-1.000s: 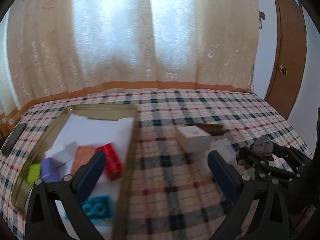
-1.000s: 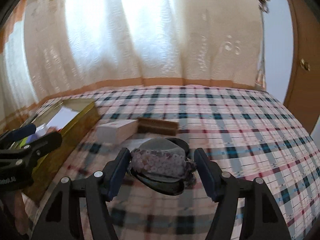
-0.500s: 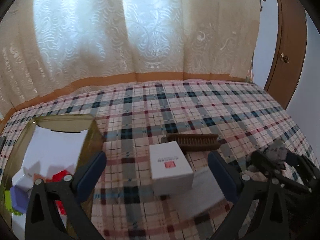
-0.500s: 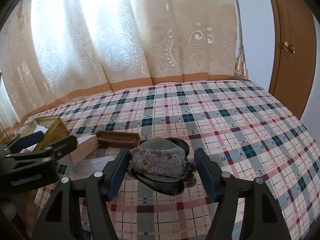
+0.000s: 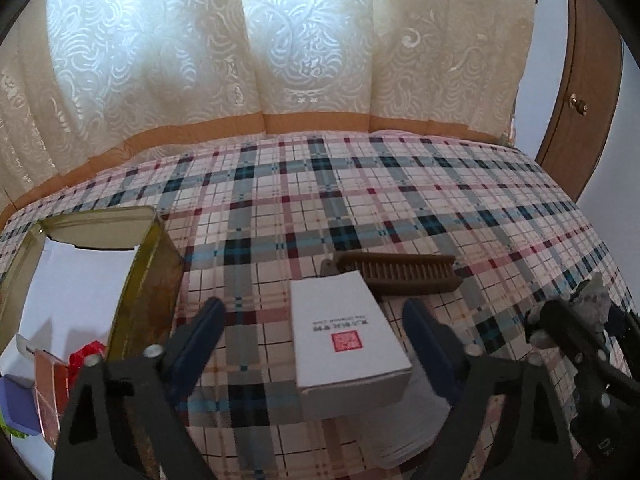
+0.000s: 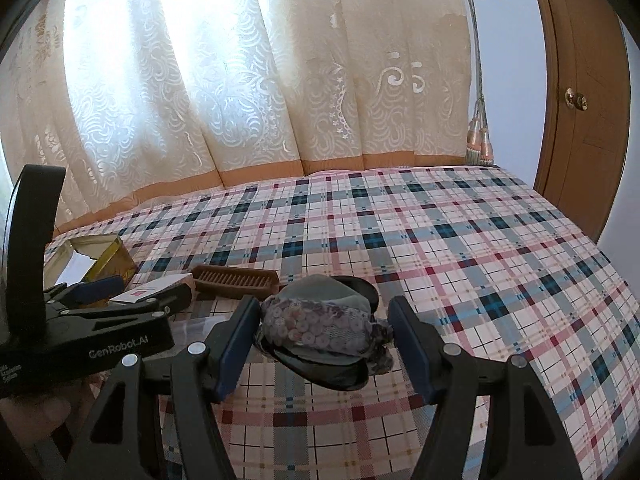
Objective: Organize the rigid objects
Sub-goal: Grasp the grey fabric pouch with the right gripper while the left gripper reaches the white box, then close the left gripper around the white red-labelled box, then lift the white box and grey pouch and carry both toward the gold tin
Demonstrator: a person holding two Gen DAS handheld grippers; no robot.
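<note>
Careful: your left hand-held gripper (image 5: 314, 330) gapes wide around the box (image 5: 347, 338) on the bed (image 5: 400, 200); off-centre closing could skew it. Right hand-held gripper (image 6: 322, 330) grips the hat (image 6: 320, 328).

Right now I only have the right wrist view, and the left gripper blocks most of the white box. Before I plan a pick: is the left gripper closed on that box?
Observer: No. The left gripper is open. The white box lies flat on the bedspread between its fingers, with a gap on each side.
Operator: Is there anything in the tin already? I only see its rim.
Observer: Yes. The tin holds a red block, an orange block and a purple block at its near end. The far end shows only bare white lining.
</note>
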